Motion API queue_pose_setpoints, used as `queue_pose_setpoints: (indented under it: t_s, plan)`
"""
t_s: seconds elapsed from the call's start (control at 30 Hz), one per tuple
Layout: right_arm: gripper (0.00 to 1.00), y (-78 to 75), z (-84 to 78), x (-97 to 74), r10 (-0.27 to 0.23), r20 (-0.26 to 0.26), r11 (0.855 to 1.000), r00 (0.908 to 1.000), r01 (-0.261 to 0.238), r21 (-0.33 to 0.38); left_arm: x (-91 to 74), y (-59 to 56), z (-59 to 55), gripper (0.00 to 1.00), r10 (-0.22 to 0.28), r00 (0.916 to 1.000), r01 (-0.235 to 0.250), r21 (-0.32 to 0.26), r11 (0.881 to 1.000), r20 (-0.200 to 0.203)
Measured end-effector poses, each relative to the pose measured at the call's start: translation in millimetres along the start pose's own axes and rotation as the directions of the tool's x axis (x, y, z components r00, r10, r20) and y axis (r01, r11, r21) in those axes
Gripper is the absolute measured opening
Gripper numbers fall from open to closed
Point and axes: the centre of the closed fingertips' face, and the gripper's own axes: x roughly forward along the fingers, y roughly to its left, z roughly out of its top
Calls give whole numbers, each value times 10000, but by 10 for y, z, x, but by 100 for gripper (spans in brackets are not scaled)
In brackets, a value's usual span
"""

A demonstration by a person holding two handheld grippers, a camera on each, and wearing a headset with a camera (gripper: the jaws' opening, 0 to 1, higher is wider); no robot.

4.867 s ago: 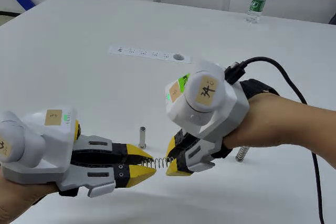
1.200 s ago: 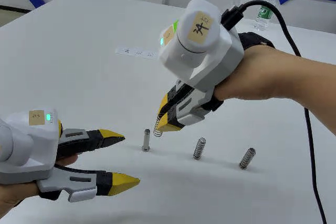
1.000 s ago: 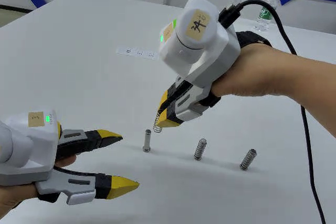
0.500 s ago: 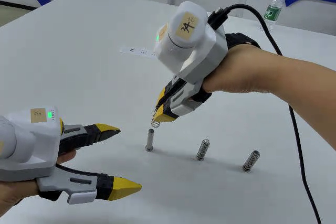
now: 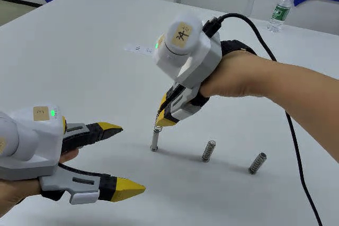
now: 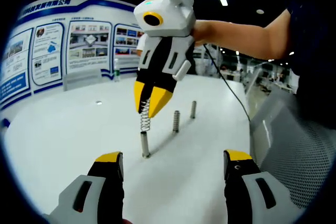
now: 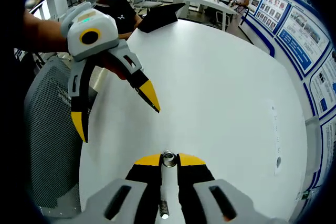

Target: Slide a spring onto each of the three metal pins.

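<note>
The right tongs (image 5: 164,121) are closed on the upper end of a spring (image 5: 158,128), which hangs down from the yellow tips. In the left gripper view the right tongs (image 6: 148,106) point straight down and the spring (image 6: 145,121) is directly above the bare pin (image 6: 144,145). Its lower end meets the top of the pin, but I cannot tell if it is already around it. In the right gripper view the spring (image 7: 168,157) is seen from its end, pinched between the two yellow tips of the right tongs (image 7: 169,158). The right hand (image 5: 233,75) wraps the white body from behind, and the forearm comes in from the right, above the worktop (image 5: 79,51). The bare pin (image 5: 154,141) stands upright on the worktop. To the right of it stand two other pins, each with a spring around it: the middle pin (image 5: 208,151) and the far pin (image 5: 257,163). The left tongs (image 5: 126,158) are wide open and hold nothing. They lie low at the left and point toward the bare pin, well apart from it.
</note>
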Motion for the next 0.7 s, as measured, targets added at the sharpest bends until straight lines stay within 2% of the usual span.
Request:
queue_pose_setpoints:
  t_s: [0.7]
  plan:
    - [12, -11, -47, 105, 159, -24, 9995, 9999, -158, 276, 5, -1, -12, 80, 4, 10000, -4, -97, 10000, -49]
